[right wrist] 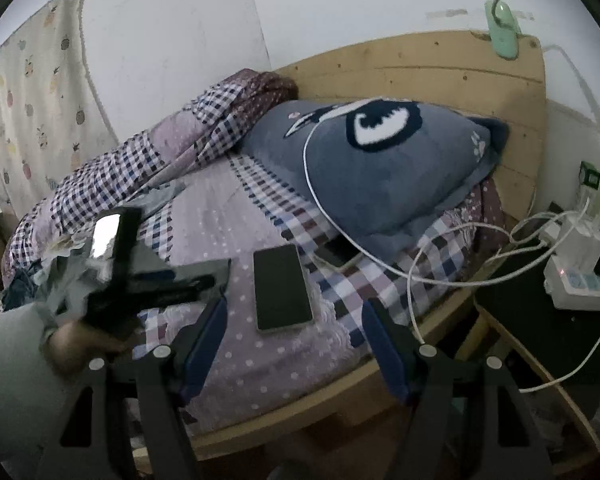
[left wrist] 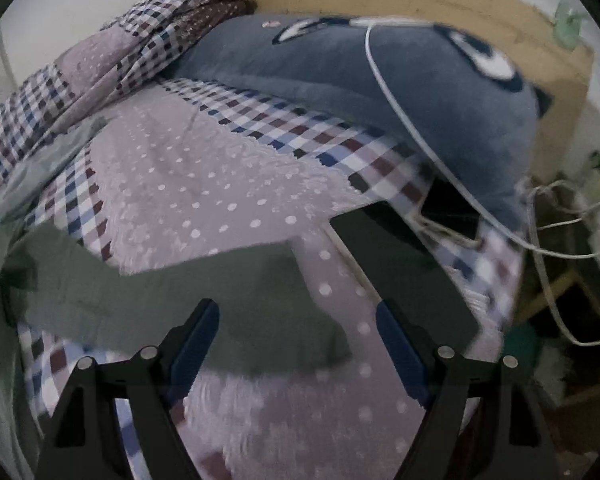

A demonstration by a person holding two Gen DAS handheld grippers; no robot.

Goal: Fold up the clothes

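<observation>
Both pairs of jaws stand wide apart with nothing between their blue pads. The left gripper [left wrist: 298, 332] hangs over a dark grey-green garment [left wrist: 172, 292] that lies spread on the bedsheet [left wrist: 204, 184], its cloth running from about nine o'clock in the left wrist view across to the middle, just ahead of the fingertips; no pad touches it. At two o'clock from that gripper a smartphone [left wrist: 404, 280] lies face up on the lilac dotted sheet, partly hidden behind the right-hand finger. A white cable [left wrist: 384, 80] runs over the grey-blue cushion [left wrist: 380, 92] at twelve o'clock.

The right gripper [right wrist: 294, 334] points down over the near edge of the bed frame [right wrist: 300, 404], the same phone [right wrist: 282, 288] lying flat just beyond its fingertips at twelve o'clock. At nine o'clock in this view the left gripper [right wrist: 188, 276] shows blurred, a hand [right wrist: 80, 348] and pale sleeve [right wrist: 12, 380] behind it. The checked quilt [right wrist: 140, 168] is bunched along the wall at eleven o'clock. A power strip [right wrist: 580, 284] sits on the dark bedside table [right wrist: 540, 340] at three o'clock, and a green clip lamp [right wrist: 504, 32] grips the wooden headboard [right wrist: 420, 68] at one o'clock.
</observation>
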